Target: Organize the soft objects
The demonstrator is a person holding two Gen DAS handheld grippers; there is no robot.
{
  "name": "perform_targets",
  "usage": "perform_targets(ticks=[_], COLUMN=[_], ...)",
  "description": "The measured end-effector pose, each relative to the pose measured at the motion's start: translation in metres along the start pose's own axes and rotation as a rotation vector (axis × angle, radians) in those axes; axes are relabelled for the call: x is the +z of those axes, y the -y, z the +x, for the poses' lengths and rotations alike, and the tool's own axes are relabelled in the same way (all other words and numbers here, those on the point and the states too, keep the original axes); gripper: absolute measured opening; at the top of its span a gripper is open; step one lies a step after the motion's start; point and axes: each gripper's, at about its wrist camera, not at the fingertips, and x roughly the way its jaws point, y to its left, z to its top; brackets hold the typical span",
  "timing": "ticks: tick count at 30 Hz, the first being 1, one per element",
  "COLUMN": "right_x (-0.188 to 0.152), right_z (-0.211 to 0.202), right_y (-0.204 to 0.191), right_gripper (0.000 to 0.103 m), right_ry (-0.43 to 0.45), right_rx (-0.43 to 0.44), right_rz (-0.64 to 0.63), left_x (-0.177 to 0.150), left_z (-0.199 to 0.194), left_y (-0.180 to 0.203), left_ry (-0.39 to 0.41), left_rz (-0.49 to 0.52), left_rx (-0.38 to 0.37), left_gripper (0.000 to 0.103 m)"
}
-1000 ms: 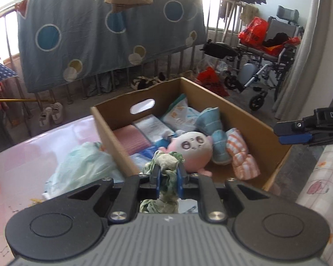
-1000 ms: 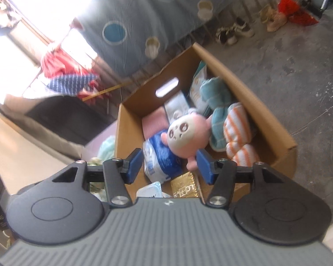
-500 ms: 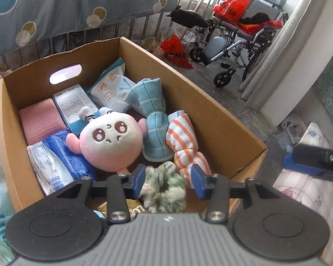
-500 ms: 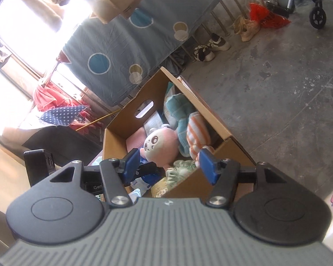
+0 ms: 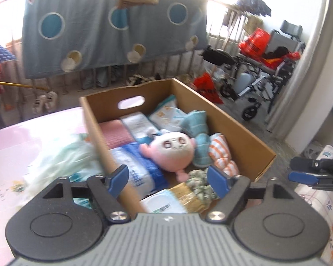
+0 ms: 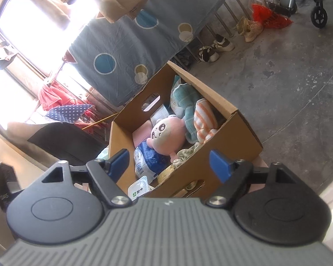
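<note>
Cardboard box (image 5: 239, 133) sits at the table (image 5: 22, 137) edge, open-topped and nearly full. Left to right, risks first.

Far left, outside the box: pale green bag (image 5: 62, 161) lies on the table against the box wall. Likely the next item. Thin, slack film; a pinch on one fold could slip or drag it along the wall.

Left gripper (image 5: 168, 181): jaws opening, nothing between the pads. It hangs over the near box corner. Scrunchie (image 5: 199, 181) lies loose in the box just beyond the right pad, on top of a gold pack (image 5: 186, 196). Perched high near the rim, so a brush from that pad could knock it out.

Right gripper (image 6: 169, 163): jaws opening, empty, looking at the box from outside its near wall. The two grippers are near each other; risk of a clash over the box.

Count, in box, left to right:
- pink cloth (image 5: 114, 133): 1
- blue-white pack (image 5: 135, 173): 1
- white tub (image 5: 164, 204): 1
- plush (image 5: 169, 153): 1
- scrunchie: 1
- teal towel (image 5: 198, 130): 1
- striped cloth (image 5: 221, 153): 1
- flat packets at the back: 2 seen, possibly more hidden

Outside: bag, 1.
</note>
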Motion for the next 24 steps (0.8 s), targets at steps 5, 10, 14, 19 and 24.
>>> perform_targets(ticks=[5, 10, 14, 19, 24], right_x=[-0.019, -0.040, -0.056, -0.072, -0.081], right_z=[0.012, 0.023, 0.028, 0.032, 0.029], right_y=[-0.024, -0.059, -0.090, -0.121, -0.136], right_gripper=[0.091, 0.102, 0.102, 0.102, 0.102], right_ry=[-0.015, -0.028, -0.023, -0.017, 0.020], right_rx=[0.008, -0.023, -0.072, -0.182, -0.278], right_rz=[-0.051, -0.160, -0.274, -0.414, -0.512], left_x=[-0.030, -0.060, -0.083, -0.099, -0.109], left_z=[-0.043, -0.066, -0.080, -0.091, -0.098], left_y=[-0.036, -0.063, -0.077, -0.088, -0.096], left_ry=[0.048, 0.052, 0.062, 0.083, 0.087], left_rz=[-0.060, -0.099, -0.123, -0.152, -0.175], left_rx=[0.126, 0.221, 0.260, 0.310, 0.351], left_gripper=[0.093, 0.097, 0.100, 0.103, 0.103])
